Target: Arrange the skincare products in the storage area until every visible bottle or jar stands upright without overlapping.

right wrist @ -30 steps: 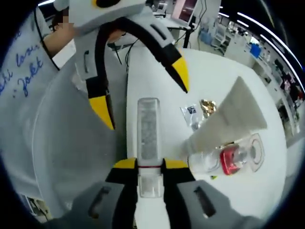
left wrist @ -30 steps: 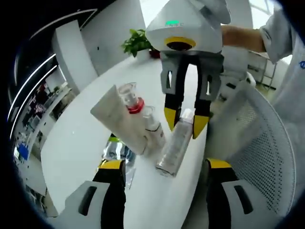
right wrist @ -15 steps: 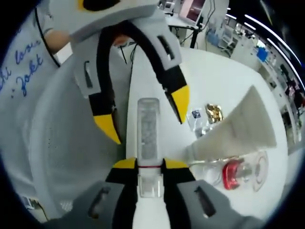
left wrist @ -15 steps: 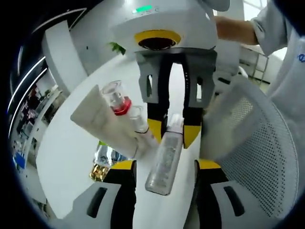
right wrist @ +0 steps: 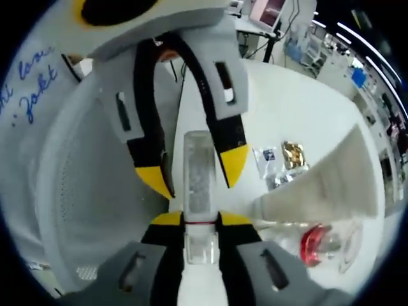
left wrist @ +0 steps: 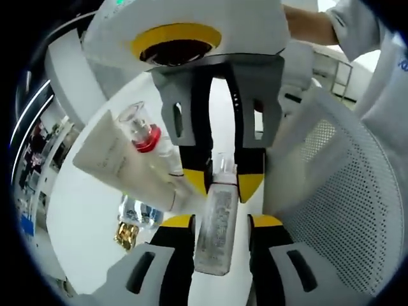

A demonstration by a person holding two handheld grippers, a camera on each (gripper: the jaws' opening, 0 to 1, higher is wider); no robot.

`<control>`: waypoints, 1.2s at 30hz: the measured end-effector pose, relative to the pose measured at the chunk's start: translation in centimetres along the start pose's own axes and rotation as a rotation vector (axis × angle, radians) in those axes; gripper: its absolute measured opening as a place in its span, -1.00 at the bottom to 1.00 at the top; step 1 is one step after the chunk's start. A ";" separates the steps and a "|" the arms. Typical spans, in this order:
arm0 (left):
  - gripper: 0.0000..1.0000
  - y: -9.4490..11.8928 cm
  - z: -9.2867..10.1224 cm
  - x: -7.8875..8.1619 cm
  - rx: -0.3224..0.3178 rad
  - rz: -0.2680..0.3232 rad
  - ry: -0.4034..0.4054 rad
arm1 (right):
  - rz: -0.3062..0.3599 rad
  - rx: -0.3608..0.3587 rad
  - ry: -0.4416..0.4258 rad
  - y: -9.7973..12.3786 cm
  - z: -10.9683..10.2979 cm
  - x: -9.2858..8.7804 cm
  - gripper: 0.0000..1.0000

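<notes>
A clear bottle [right wrist: 199,182] with a speckled, frosted body sits at the centre of the right gripper view, its capped end clamped between the yellow-tipped jaws of the right gripper [right wrist: 200,220] at the bottom of the frame. From the top of that view the left gripper [right wrist: 194,171] reaches down, its two black-and-yellow jaws set on either side of the bottle's far end, close to its walls; contact cannot be confirmed.

In the left gripper view the same bottle [left wrist: 215,223] runs up the lower centre of the frame between the left gripper [left wrist: 215,221] jaws, with narrow gaps on both sides. The right gripper [left wrist: 217,182] descends from the top of the frame and grips the bottle's upper end.

To the left of centre in that view, a cream tube [left wrist: 121,167] lies tilted on the white table [left wrist: 83,217], and a small clear jar with a red cap [left wrist: 141,131] lies against it. Foil sachets [left wrist: 132,223] lie below the tube. A white mesh chair back [left wrist: 338,204] occupies the right side, and a person's sleeve [left wrist: 363,25] shows at upper right.
</notes>
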State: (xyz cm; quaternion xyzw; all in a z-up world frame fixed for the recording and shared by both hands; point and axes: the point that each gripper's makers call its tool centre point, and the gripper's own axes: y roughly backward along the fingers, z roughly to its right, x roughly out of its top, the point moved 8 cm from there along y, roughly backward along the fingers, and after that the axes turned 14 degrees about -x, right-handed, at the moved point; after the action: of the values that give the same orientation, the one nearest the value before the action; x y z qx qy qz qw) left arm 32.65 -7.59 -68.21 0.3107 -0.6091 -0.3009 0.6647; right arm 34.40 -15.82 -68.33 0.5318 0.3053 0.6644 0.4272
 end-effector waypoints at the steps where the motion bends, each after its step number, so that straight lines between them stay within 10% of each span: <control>1: -0.46 0.0 0.0 0.0 0.001 -0.002 -0.001 | 0.001 -0.001 0.003 0.0 0.0 0.1 -0.62; 36: -0.65 -0.6 -0.1 -0.7 -0.023 0.045 0.051 | 0.077 0.010 0.000 0.2 -0.1 -0.8 -0.57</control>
State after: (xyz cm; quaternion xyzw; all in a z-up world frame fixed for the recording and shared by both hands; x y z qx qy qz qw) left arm 32.69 -7.41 -69.18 0.2971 -0.5952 -0.2849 0.6901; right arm 34.35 -16.61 -68.57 0.5451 0.2882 0.6789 0.3986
